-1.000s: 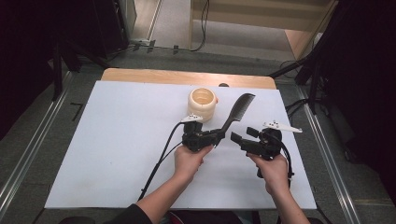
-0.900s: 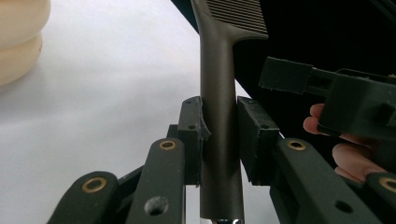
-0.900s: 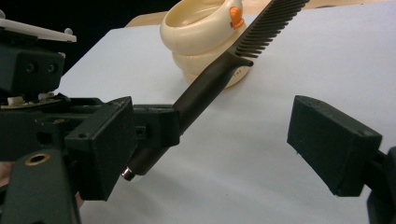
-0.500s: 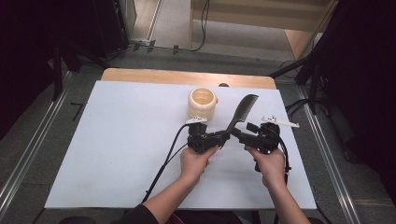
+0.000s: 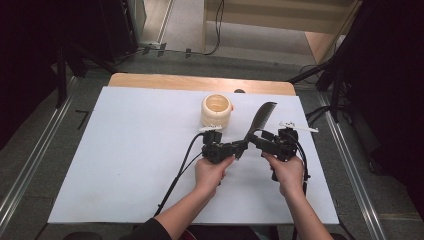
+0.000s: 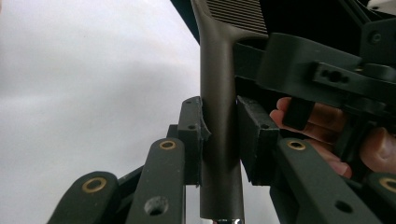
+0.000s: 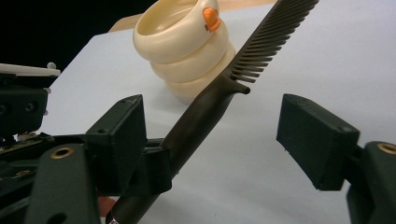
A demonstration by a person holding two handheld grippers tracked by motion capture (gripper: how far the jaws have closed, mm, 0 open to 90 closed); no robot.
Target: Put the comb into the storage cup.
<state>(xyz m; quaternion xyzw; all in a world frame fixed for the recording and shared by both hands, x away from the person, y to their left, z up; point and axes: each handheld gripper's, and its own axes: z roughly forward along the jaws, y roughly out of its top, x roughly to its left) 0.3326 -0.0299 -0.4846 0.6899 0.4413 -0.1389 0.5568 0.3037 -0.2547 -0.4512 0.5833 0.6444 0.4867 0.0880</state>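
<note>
A dark comb [image 5: 260, 119] slants up over the white board, its teeth end toward the far right. My left gripper [image 5: 241, 146] is shut on the comb's handle [image 6: 218, 126]; both pads press its sides in the left gripper view. My right gripper [image 5: 259, 139] is open, and the comb handle [image 7: 201, 116] runs between its spread jaws without touching the right pad. A cream ribbed cup [image 5: 217, 110] with an orange spot on its rim stands behind the comb; it is also in the right gripper view [image 7: 184, 44].
A white board [image 5: 125, 150] covers the table, with a wooden strip [image 5: 160, 81] at its far edge. Cables [image 5: 177, 170] trail from both grippers toward the person. Metal rails [image 5: 30, 165] run along both sides.
My right gripper has moved left toward the comb, and its jaws now sit around the handle. The left gripper has kept its hold and shifted slightly right.
</note>
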